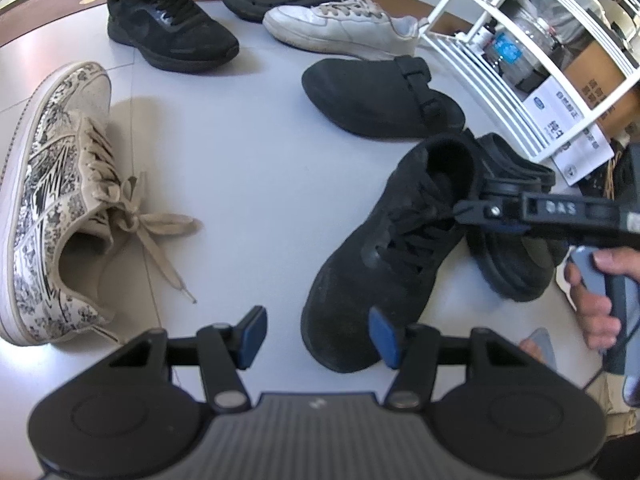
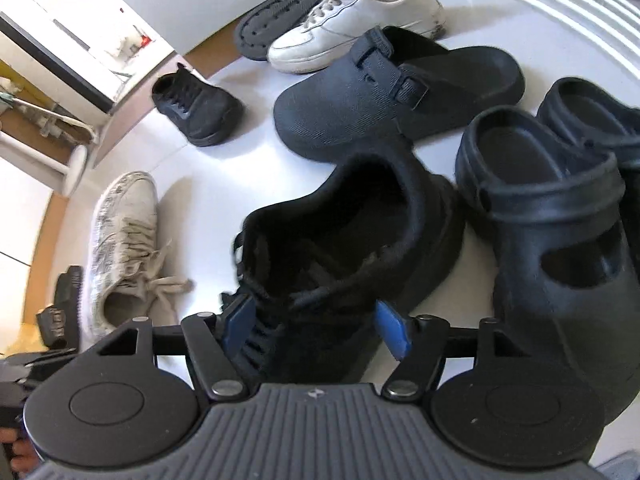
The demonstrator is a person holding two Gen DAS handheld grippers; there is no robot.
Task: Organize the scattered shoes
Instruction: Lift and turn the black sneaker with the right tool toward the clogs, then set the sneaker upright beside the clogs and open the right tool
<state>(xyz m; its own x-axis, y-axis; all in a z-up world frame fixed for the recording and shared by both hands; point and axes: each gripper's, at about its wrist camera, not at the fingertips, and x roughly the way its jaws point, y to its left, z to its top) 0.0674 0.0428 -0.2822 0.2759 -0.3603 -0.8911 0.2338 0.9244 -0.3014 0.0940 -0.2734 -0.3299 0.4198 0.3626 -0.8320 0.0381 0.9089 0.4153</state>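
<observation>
The left gripper (image 1: 318, 336) hovers with jaws apart and nothing between them over bare white floor (image 1: 248, 168). The right gripper (image 2: 316, 330) straddles the laced black suede sneaker (image 2: 340, 240), its blue pads (image 2: 390, 332) just off it. Rubber clogs (image 2: 560, 248) crowd the right; beyond lie a patterned canvas sneaker (image 1: 52, 200) and a white leather sneaker (image 1: 340, 26).
</observation>
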